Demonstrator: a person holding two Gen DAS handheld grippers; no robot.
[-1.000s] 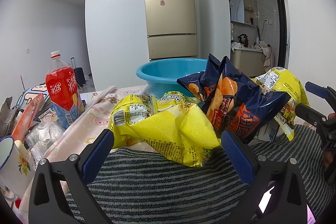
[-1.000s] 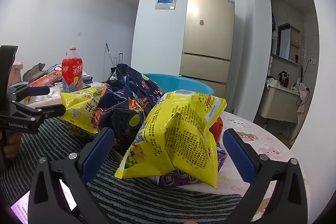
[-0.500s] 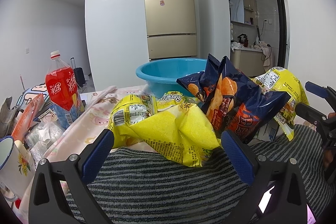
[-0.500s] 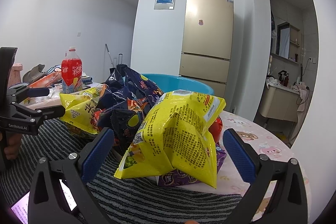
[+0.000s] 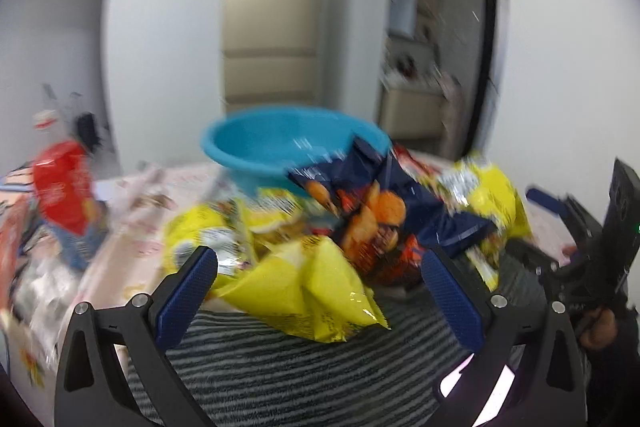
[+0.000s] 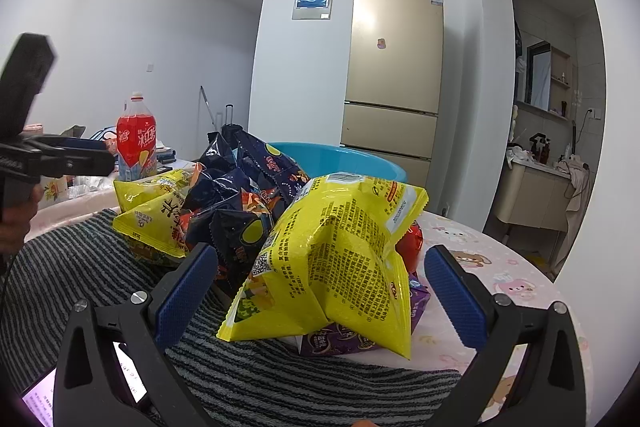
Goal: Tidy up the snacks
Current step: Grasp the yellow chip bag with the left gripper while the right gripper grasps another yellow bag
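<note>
Slippery yellow bag (image 5: pixel 308 287) sits between my spread left hand-held gripper (image 5: pixel 318 281); pinching its puffy corner could topple the pile.

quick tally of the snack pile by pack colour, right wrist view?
Yellow bags: 2, the big yellow bag in front and a smaller yellow bag at left.
Dark blue bags: at least 2, overlapping.
Purple pack: 1, under the big yellow bag.
Total: at least 5.
</note>
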